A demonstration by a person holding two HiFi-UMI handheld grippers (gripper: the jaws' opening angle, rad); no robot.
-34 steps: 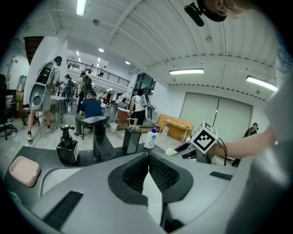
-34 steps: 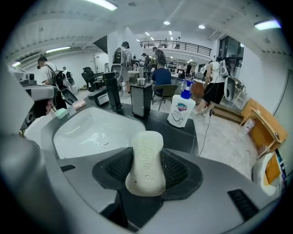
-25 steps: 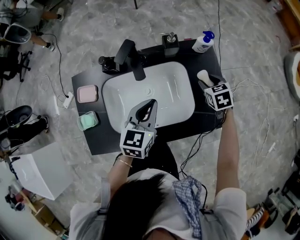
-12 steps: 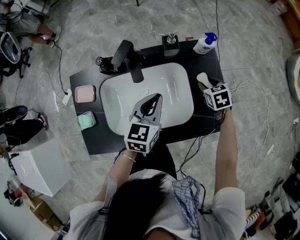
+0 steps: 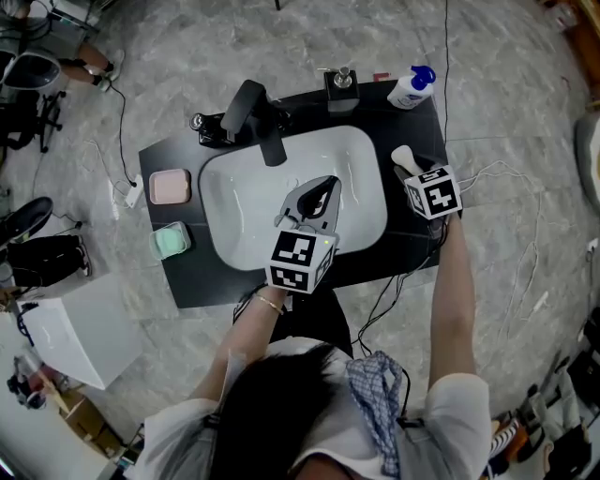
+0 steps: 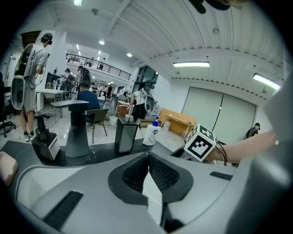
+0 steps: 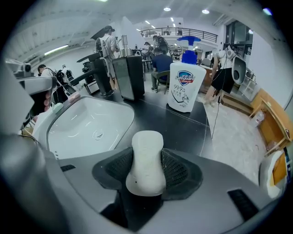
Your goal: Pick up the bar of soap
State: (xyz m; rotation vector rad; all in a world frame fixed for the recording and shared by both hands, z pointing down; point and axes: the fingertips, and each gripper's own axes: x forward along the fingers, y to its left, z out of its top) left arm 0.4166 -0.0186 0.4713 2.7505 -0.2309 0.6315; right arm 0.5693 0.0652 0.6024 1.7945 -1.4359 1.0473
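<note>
White bar of soap point(image 5: 404, 156), lower end hidden, fills right tongs point(image 7: 146, 170).

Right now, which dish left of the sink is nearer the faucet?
The pink dish; the green dish sits closer to the counter's front edge.

**Lighting and picture quality: even overhead light, heavy lens distortion.**

Light came from above. Ceiling strip lights point(image 6: 191, 64) showed bright in my left gripper view, and round ceiling spots point(image 7: 166, 9) in my right gripper view. The head view was evenly lit and rather flat, with soft glare streaks on the white basin point(image 5: 244, 202) and little detail in the dark counter point(image 5: 178, 253). Both gripper views bulged strongly, with black corners outside the lens circle. My left gripper point(image 6: 148, 157) loomed grey and blurred up close. The bar of soap point(image 7: 145, 171) in my right gripper point(image 7: 146, 155) stood sharp, while the far hall was soft.
</note>
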